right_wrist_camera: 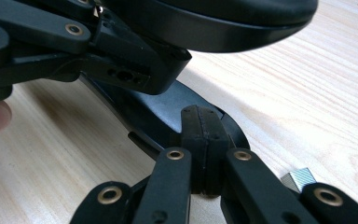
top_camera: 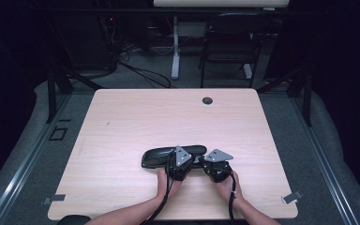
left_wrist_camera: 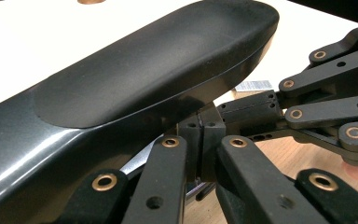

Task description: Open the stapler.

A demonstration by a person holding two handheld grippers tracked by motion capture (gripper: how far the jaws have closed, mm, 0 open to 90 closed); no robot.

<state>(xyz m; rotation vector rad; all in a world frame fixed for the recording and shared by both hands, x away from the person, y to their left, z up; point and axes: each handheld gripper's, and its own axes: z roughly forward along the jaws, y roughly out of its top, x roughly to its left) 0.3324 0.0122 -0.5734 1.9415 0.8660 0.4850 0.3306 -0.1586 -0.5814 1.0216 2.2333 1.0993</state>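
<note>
a: nearest first. both hands sit at the near edge of the tabletop (top_camera: pixel 122 122), and the left gripper (top_camera: pixel 182 164) and right gripper (top_camera: pixel 215 165) meet at the right end of the long black case (top_camera: pixel 168 156), which lies flat, just beyond the hands.

b: jaws?

a: both pairs are clenched, pads pressed together. in the left gripper view the tips are tucked right under the case (left_wrist_camera: pixel 135 79) where its lid overhangs. in the right gripper view the tips rest against the case's lower shell (right_wrist_camera: pixel 168 112), with the left gripper (right_wrist_camera: pixel 121 70) crossing just above. i can't tell whether either pair is pinching a thin edge of it.

b: so what could go wrong?

a: my guess: the two sets of jaws are crowded onto the same end. if one levers upward, it could knock the other, or the smooth, rounded shell could skid across the tabletop instead of opening. the far left end is unheld, so the case might pivot.

b: anything else nearby?

a: a small silvery ribbed piece (right_wrist_camera: pixel 299 179) lies on the wood just beside the right gripper; it could be nudged. farther off, a round cable hole (top_camera: pixel 207 100) near the back edge, well apart. beyond the tabletop, a chair (top_camera: pixel 229 42) and floor cables (top_camera: pixel 140 70), not in the way.
</note>
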